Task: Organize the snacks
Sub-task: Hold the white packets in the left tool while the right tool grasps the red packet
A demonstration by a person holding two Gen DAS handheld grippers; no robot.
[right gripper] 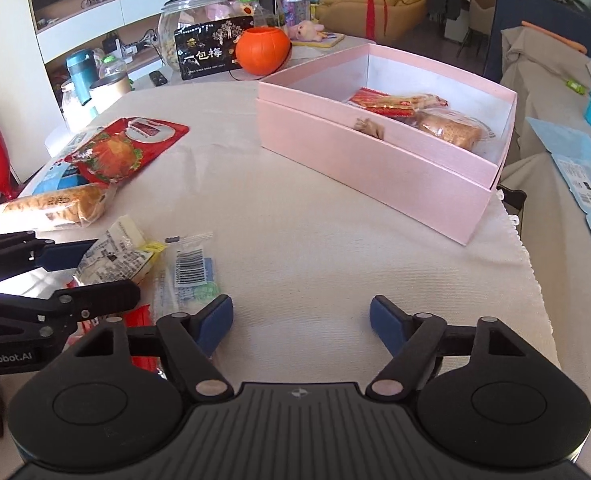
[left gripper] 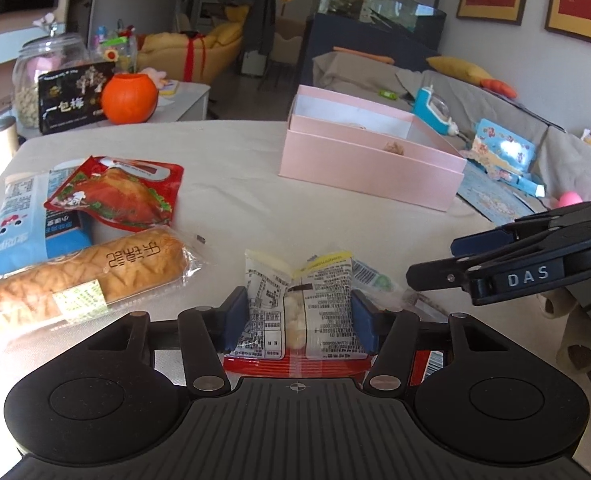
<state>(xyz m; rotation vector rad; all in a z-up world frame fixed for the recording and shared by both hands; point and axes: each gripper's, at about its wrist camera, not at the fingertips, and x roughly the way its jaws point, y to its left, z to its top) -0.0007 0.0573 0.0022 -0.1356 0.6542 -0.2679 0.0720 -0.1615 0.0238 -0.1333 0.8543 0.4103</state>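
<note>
My left gripper [left gripper: 299, 322] is shut on a small white-and-yellow printed snack packet [left gripper: 299, 304], near the table's front edge; the packet also shows in the right wrist view [right gripper: 113, 256]. A red pack [left gripper: 295, 366] lies under it. My right gripper [right gripper: 301, 320] is open and empty over bare cloth, to the right of the left one. The pink box [right gripper: 375, 168] stands at the far right and holds a red packet [right gripper: 387, 104] and a bread [right gripper: 451, 128]. A wrapped bread loaf [left gripper: 83, 276], a red chicken pouch [left gripper: 115, 192] and a blue-white pack [left gripper: 19, 216] lie at the left.
A clear small packet with a barcode [right gripper: 191, 272] lies by the left gripper. An orange pumpkin pot [right gripper: 263, 50], a black box [right gripper: 211, 52] and a glass jar [right gripper: 187, 12] stand at the table's far edge. A sofa with blue toys [left gripper: 503, 152] is to the right.
</note>
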